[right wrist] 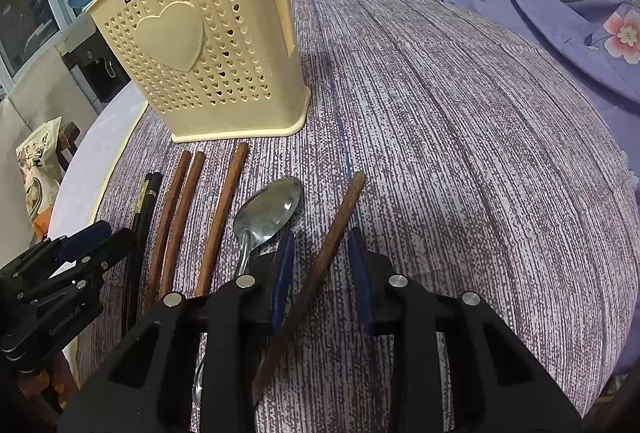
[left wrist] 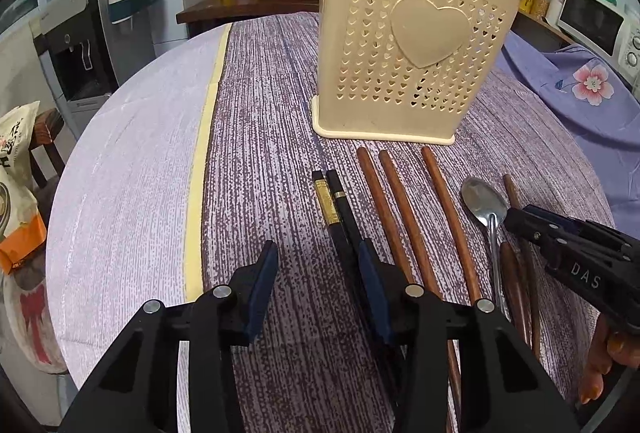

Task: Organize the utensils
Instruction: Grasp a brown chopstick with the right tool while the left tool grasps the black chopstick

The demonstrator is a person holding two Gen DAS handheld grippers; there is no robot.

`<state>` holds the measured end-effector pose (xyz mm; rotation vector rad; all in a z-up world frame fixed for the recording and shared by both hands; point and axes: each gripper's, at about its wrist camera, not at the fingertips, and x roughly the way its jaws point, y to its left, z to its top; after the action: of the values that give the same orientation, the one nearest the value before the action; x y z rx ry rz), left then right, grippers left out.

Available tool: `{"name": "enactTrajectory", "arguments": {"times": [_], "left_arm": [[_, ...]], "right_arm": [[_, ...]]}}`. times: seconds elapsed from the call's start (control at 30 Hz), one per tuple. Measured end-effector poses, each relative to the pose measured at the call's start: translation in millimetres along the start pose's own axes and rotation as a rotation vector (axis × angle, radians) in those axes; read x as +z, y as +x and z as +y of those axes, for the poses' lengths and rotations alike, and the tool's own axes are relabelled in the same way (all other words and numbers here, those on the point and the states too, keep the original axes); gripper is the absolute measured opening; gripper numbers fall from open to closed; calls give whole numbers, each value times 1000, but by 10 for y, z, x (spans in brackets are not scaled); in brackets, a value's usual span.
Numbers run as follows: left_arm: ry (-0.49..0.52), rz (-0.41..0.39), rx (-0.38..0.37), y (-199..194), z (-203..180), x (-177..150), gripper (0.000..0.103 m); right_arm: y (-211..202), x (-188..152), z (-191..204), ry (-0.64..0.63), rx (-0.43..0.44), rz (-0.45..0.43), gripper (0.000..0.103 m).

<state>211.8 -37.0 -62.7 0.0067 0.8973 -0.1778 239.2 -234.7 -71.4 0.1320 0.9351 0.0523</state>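
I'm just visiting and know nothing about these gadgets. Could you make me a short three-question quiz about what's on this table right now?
1. True or false: the metal spoon already stands in the cream holder.
2. What lies between the right gripper fingers: A the spoon, B a brown chopstick, C the black chopsticks?
3. How many brown chopsticks lie between the spoon and the black pair?

Key: 1 false, it lies on the tablecloth. 2 B. 3 three.

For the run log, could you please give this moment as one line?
left gripper: open, beside black chopsticks | right gripper: open around brown chopstick | holder: upright
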Motion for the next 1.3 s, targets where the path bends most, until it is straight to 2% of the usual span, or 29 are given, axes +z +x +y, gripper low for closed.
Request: {"name": "enactTrajectory", "arguments": {"times": [0.17,0.37,0.5,0.63,0.73,0.83,0.97,1.3], "left_arm": [[-11,4,1,0,59,7,41],[-11,22,0,45,28,37,41],[37,29,48,120,-58,100,41],[55,45,58,178,-62,175,40],[63,55,55,212,-57,230,36],[68,65,57,248,-51,277,29],[72,64,73,274,-46,310,13],[49,59,69,296,-15,347,11]], "right_arm": [[-5,0,-39,-2,4,3,18],[25,38,1,-12,-11,9,18],[66,89,39,-17,-21,18,18],[108,142,94,-26,-33,24,18],[146,184,126,-33,-43,25,17],[178,231,133,-22,-48,27,11],[186,246,111,-16,-42,28,10],[237,355,-4,3,-8,36,9]]}}
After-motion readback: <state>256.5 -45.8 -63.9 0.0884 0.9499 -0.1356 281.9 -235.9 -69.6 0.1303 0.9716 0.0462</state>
